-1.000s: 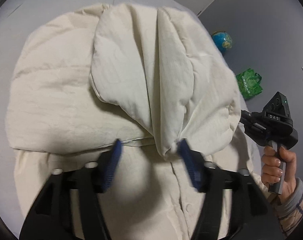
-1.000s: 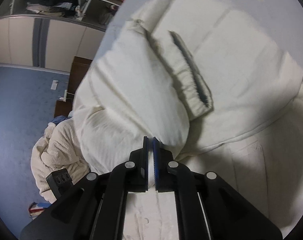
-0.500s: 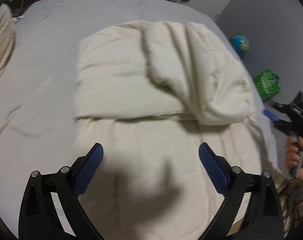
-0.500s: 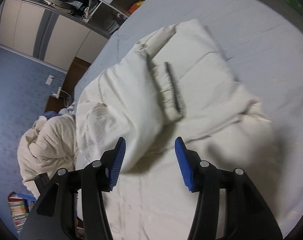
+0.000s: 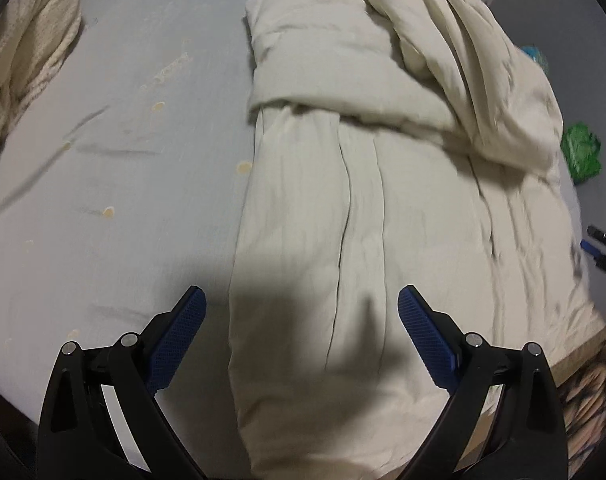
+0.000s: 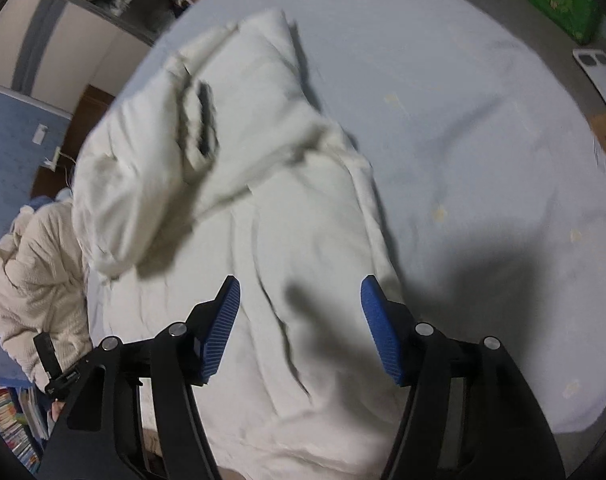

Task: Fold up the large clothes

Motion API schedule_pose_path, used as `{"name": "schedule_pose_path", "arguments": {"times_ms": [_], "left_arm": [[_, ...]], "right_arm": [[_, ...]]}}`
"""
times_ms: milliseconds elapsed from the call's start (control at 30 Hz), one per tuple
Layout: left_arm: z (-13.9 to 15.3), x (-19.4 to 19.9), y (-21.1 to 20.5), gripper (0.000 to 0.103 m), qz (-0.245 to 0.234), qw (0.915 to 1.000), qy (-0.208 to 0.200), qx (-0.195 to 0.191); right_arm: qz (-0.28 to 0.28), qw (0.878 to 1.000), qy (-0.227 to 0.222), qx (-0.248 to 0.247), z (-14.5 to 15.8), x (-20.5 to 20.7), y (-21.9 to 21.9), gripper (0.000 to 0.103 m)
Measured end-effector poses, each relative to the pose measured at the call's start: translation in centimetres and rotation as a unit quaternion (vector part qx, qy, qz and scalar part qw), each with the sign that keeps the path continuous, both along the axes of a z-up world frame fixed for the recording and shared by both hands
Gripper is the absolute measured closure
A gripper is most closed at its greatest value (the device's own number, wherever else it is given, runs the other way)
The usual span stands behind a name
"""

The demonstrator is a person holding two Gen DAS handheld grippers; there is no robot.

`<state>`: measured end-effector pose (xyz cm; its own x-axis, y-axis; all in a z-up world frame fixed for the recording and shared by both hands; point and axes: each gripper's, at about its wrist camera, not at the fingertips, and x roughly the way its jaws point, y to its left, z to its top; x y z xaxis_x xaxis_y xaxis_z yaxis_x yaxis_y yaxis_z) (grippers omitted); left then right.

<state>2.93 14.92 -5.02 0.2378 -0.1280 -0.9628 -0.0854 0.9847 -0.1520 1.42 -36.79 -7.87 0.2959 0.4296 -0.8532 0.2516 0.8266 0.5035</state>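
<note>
Two grippers hang above a cream coat [image 5: 343, 216] that lies lengthwise on the grey bed [image 5: 135, 128]. Its far end is folded back over the body, with a sleeve [image 6: 199, 120] lying across the fold. The left gripper [image 5: 301, 334] is spread wide and holds nothing; the near end of the coat is below its fingers, not touched. The right gripper [image 6: 301, 326] is opening, with only air between its blue pads [image 6: 377, 320], over the same cloth. A second cream garment [image 6: 35, 280] is heaped beside the bed.
</note>
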Motion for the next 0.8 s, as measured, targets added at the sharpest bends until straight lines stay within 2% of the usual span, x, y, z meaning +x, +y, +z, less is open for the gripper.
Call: {"name": "schedule_pose_path", "arguments": {"times_ms": [133,233,300,433,567,700,800], "left_arm": [[-0.6,-1.4,-0.2,0.010,-0.010,0.9995,0.016,0.026],[-1.1,-2.2,-0.2,0.010,-0.012,0.9985,0.028,0.046],[-1.4,-2.6,0.0,0.010,-0.011,0.9980,0.034,0.052],[-2.3,-3.2,0.3,0.010,-0.015,0.9969,0.056,0.053],[-2.6,-3.5,0.2,0.010,-0.026,0.9967,0.059,0.048],[-3.0,-3.4,-0.7,0.010,-0.041,0.9959,0.070,0.040],[-3.8,-3.9,-2.9,0.015,-0.060,0.9944,0.083,0.025]], "right_arm": [[0.026,0.999,0.030,-0.029,-1.2,-1.2,0.0,0.044],[0.045,0.995,0.053,-0.068,-1.9,-2.1,0.0,0.044],[0.055,0.994,0.065,-0.074,-2.3,-2.6,0.0,0.043],[0.080,0.991,0.093,-0.060,-3.7,-3.7,0.1,0.041],[0.083,0.991,0.094,-0.041,-3.6,-4.3,-0.1,0.040],[0.092,0.990,0.095,-0.042,-3.5,-4.5,0.2,0.040],[0.108,0.989,0.096,-0.024,-3.3,-4.9,0.7,0.040]]}}
